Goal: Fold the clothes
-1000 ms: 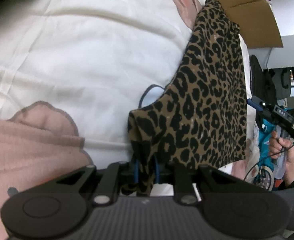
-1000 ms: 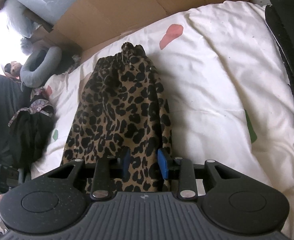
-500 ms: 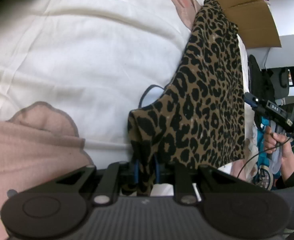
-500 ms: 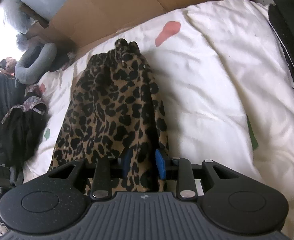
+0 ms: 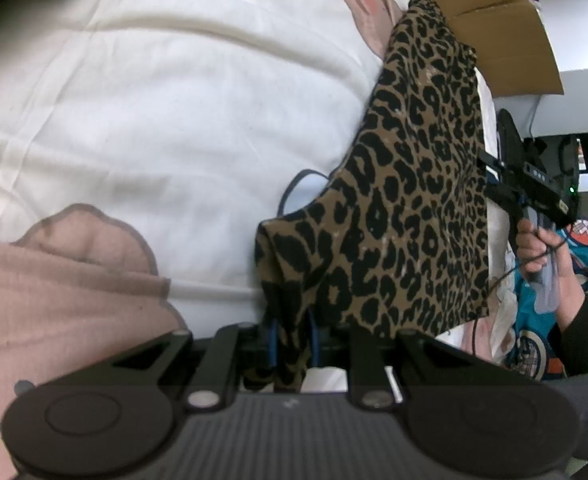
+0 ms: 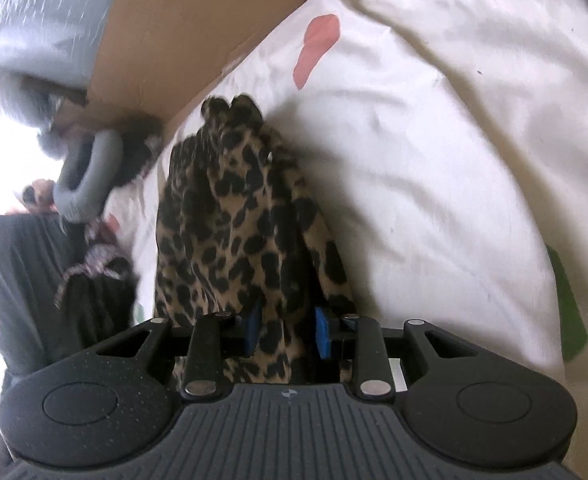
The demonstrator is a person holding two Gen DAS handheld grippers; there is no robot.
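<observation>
A leopard-print garment lies stretched over the white duvet. My left gripper is shut on its bunched near corner, with cloth pinched between the blue pads. In the right wrist view the same garment runs away from me in narrow folds. My right gripper has a thick fold between its blue pads, and its jaws are closing on it. A hand carries that gripper at the garment's right edge.
A cardboard box stands beyond the duvet's far edge, also seen as the box. A grey neck pillow and dark clothes lie to the left. A pink patch covers the duvet's lower left.
The right gripper has dropped and rolled, and the garment now looks narrower and more bunched in its view. In the left wrist view that gripper has come in to the garment's edge. The left gripper has kept still.
</observation>
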